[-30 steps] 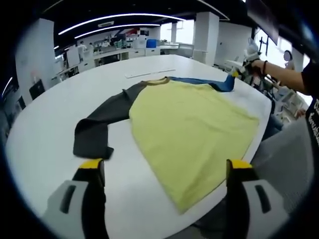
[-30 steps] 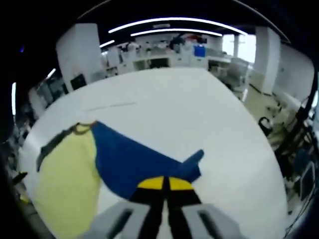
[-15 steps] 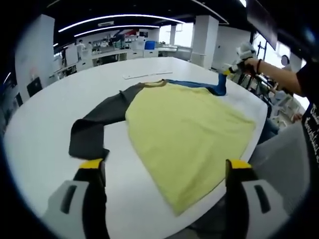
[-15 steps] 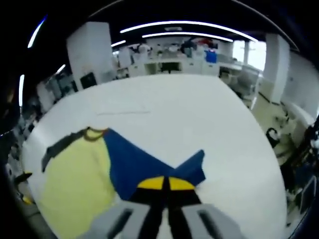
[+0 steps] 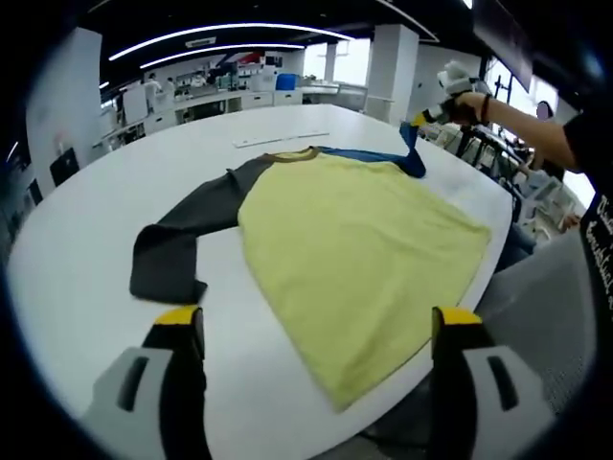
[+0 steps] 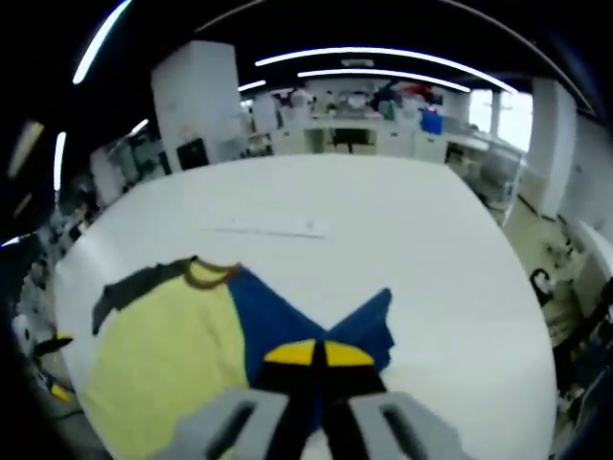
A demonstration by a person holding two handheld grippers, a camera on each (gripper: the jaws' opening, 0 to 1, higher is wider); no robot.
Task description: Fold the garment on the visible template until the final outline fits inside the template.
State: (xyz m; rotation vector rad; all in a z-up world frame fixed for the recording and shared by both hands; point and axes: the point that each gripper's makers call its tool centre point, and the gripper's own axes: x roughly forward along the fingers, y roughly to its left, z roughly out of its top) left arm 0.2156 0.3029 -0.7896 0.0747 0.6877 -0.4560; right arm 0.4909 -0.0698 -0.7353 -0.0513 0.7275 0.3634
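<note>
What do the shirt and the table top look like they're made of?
The shirt looks like soft matte knit fabric: it lies limp and its blue sleeve drapes where the right gripper pinches it. The table looks like a smooth white laminate or painted board, with a faint sheen; which one is unclear.

A large white oval table (image 5: 86,230) carries a thin pale strip (image 5: 281,141), which lies flat near its far edge. Beyond that edge stand white pillars (image 5: 395,59) and rows of desks (image 6: 364,134) with equipment under long curved ceiling lights (image 6: 374,54). Off the table's right edge, chairs (image 5: 536,192) stand by bright windows.
</note>
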